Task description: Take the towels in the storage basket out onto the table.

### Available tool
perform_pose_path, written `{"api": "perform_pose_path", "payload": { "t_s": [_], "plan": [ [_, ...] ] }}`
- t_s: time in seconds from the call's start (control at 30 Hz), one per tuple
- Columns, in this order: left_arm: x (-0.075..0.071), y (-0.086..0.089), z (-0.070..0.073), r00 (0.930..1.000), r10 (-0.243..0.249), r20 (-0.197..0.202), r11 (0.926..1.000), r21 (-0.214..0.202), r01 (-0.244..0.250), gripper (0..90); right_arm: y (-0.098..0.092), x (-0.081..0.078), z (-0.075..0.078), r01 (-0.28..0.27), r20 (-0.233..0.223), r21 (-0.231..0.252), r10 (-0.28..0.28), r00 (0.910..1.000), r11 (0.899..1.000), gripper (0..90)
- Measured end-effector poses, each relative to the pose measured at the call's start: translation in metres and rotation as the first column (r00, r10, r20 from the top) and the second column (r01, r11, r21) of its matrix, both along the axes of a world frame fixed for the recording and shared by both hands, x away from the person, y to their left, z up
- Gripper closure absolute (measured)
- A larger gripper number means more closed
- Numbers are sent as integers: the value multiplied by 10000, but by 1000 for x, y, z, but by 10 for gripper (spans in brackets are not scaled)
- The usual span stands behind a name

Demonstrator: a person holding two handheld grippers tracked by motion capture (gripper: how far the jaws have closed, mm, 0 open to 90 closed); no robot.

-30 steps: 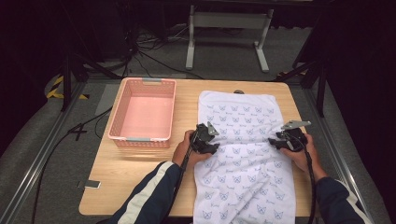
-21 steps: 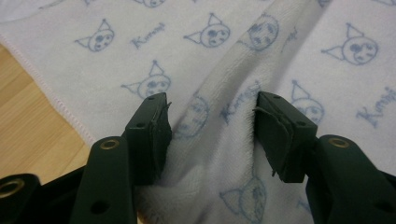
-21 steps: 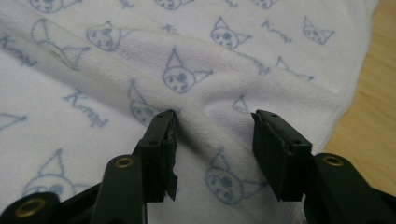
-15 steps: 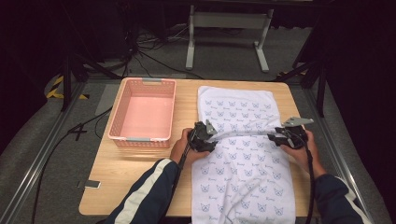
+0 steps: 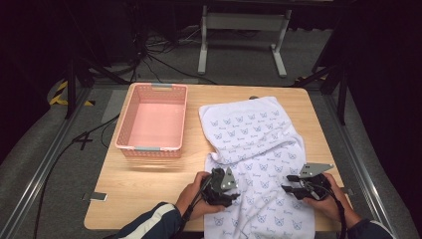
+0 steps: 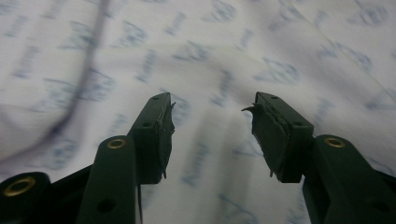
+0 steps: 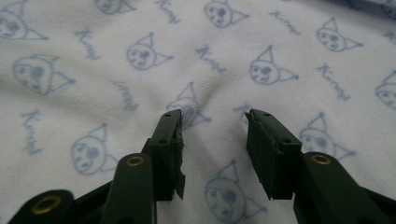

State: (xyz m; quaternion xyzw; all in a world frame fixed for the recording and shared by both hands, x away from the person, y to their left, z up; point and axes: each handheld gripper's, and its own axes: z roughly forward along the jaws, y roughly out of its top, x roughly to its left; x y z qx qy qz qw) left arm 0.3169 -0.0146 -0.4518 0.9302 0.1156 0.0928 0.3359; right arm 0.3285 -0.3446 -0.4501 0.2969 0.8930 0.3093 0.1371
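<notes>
Black fingers (image 6: 156,135) of left gripper (image 5: 234,194) parted, nothing pinched, having just opened a little over soft white towel (image 5: 254,149). Fingers (image 7: 170,149) of right gripper (image 5: 290,189) likewise parted, having just narrowed somewhat, bare cloth below the gap. Frayed, ragged rubber pads on both. Towel of fine looped weave, printed with pale blue cat faces and script; spread across right half of wooden table (image 5: 144,184), far portion doubled back onto itself, near edge hanging off table front. Pink slatted plastic basket (image 5: 127,134), rectangular, well left of towel. Dark cables and metal stand on floor beyond.
</notes>
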Motion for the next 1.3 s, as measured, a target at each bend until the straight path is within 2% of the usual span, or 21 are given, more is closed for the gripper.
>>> {"api": "perform_pose_path", "payload": {
  "t_s": [0.03, 0.07, 0.23, 0.33, 0.4, 0.43, 0.47, 0.5, 0.57, 0.6, 0.63, 0.67, 0.7, 0.73, 0.77, 0.8, 0.87, 0.97, 1.03, 1.1, 1.3],
  "plan": [
    [-2, 0, -3, 9998, -84, -180, 9999, 133, 86, 496, 0, -3, -1, 47, -60, 112, -46, 10000, 9999, 559],
    [-4, 4, -9, 9988, -160, -467, 9998, -93, 155, 507, 0, -4, -1, 59, -91, 190, -57, 9999, 9998, 559],
    [-18, 24, -12, 9938, 332, -1065, 9979, -519, -389, 538, 5, -20, 0, -332, -283, 135, 335, 9990, 9994, 558],
    [-40, 36, -10, 9937, -45, -1124, 9998, -184, 24, 534, 9, -32, 0, -671, -483, 93, 675, 9966, 9977, 523],
    [-50, 44, -9, 9846, -354, -1711, 9991, -306, 306, 534, 13, -43, 0, -951, -614, 100, 955, 9935, 9954, 511],
    [-53, 47, -8, 9765, -528, -2088, 9982, -385, 458, 534, 15, -48, 1, -1178, -775, 165, 1187, 9899, 9929, 505],
    [-57, 50, -7, 9617, -899, -2590, 9958, -417, 819, 546, 17, -52, 1, -1387, -926, 218, 1401, 9858, 9901, 505],
    [-59, 52, -6, 9541, -1190, -2748, 9929, -359, 1135, 564, 19, -58, 2, -1659, -1075, 209, 1672, 9801, 9859, 509],
    [-62, 54, -4, 9639, -1027, -2458, 9946, -375, 964, 545, 23, -66, 6, -2306, -1212, 219, 2315, 9652, 9728, 514],
    [-58, 54, -1, 9754, -721, -2083, 9969, -455, 639, 497, 23, -67, 9, -2357, -1075, 218, 2367, 9656, 9716, 507],
    [-54, 54, 2, 9801, -420, -1938, 9983, -479, 333, 458, 23, -65, 15, -2155, -608, 115, 2158, 9745, 9764, 506],
    [-42, 52, 5, 9900, 18, -1412, 9967, -798, -132, 457, 18, -55, 23, -1599, -143, 274, 1603, 9870, 9868, 523],
    [-36, 51, 7, 9944, 206, -1037, 9958, -862, -296, 452, 15, -49, 25, -1317, 15, 377, 1317, 9913, 9906, 521],
    [-24, 49, 8, 9955, 639, -705, 9936, -883, -700, 427, 13, -42, 27, -1051, 203, 417, 1044, 9943, 9936, 512],
    [-24, 49, 8, 9955, 639, -705, 9936, -883, -700, 386, 13, -42, 27, -1051, 203, 417, 1044, 9943, 9936, 512],
    [-11, 49, 8, 9923, 926, -820, 9894, -1046, -1009, 386, 11, -30, 26, -544, 452, 401, 526, 9976, 9977, 510],
    [9, 48, 5, 9889, 1312, -696, 9873, -809, -1367, 388, 6, -9, 19, -110, 533, 211, 98, 9985, 9997, 510],
    [20, 49, -2, 9907, 1159, -718, 9914, -524, -1198, 417, 1, 6, 5, -27, 23, 98, 26, 10000, 9999, 519],
    [17, 49, -8, 9882, 1064, -1105, 9933, -342, -1108, 442, 0, 3, 1, -106, -130, -88, 105, 9999, 9999, 537],
    [10, 51, -10, 9917, 842, -970, 9960, -229, -868, 449, -4, -3, 0, -382, -385, 187, 389, 9985, 9991, 524],
    [-23, 58, -11, 9939, 131, -1099, 9996, -242, -159, 463, -5, -30, 2, -797, -532, -125, 790, 9955, 9967, 516]
  ]
}}
